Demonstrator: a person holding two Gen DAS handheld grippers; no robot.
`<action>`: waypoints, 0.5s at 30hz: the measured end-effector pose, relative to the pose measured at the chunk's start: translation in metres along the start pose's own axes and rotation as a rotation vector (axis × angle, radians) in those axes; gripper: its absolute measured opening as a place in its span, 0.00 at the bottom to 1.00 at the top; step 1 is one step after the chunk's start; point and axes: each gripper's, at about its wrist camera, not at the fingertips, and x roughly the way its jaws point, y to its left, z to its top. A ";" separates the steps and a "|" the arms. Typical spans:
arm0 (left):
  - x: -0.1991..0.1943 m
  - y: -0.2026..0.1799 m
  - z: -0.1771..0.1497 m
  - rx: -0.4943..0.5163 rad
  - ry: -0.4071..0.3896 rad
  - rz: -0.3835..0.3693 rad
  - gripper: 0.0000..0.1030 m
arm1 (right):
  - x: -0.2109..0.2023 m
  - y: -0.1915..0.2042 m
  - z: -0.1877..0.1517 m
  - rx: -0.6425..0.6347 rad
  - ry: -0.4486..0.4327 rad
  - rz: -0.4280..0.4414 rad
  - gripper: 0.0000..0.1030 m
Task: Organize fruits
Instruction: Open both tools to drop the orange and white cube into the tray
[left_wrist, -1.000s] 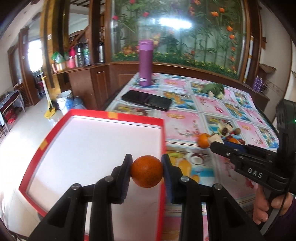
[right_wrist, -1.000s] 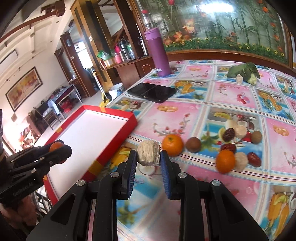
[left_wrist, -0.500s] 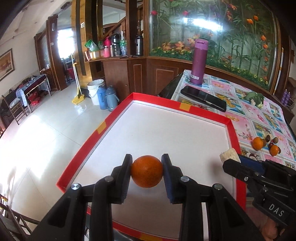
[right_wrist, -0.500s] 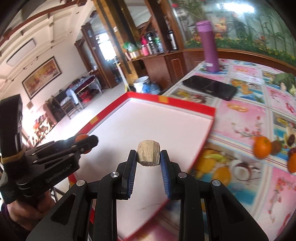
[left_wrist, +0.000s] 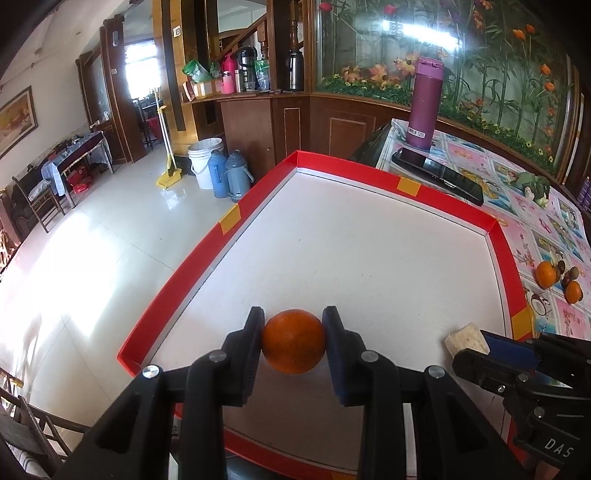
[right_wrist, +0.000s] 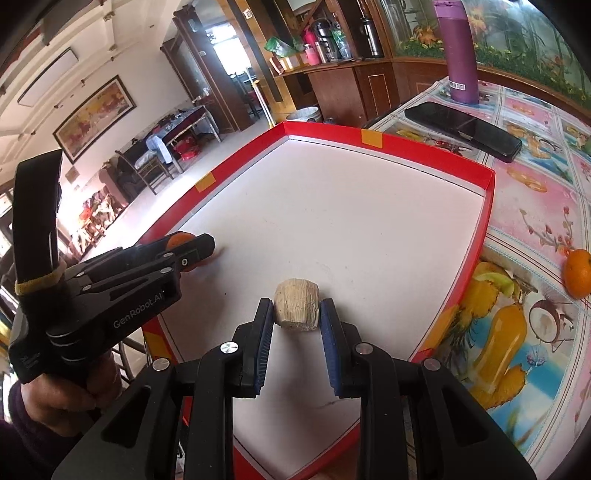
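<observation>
My left gripper is shut on an orange and holds it low over the near left part of a red-rimmed white tray. My right gripper is shut on a pale beige fruit chunk over the tray, near its front right. The chunk also shows in the left wrist view, and the left gripper with its orange shows in the right wrist view. Two more oranges lie with small dark fruits on the tablecloth right of the tray.
A purple flask and a black phone lie beyond the tray. A green vegetable sits at the far right. The tray's left edge overhangs the floor, where buckets and jugs stand. One orange lies right of the tray.
Both grippers have moved left from the tablecloth to over the tray, still holding the orange and the chunk, and have come lower over the tray's white floor.
</observation>
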 end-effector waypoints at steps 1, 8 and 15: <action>0.000 0.000 0.000 0.001 -0.002 0.001 0.34 | 0.000 0.001 0.000 -0.004 0.002 -0.005 0.24; -0.001 0.000 0.000 -0.010 0.014 0.022 0.44 | 0.002 0.009 0.000 -0.049 0.017 -0.029 0.34; -0.011 0.003 0.002 -0.033 0.001 0.047 0.68 | -0.008 0.001 0.000 -0.038 -0.021 -0.065 0.37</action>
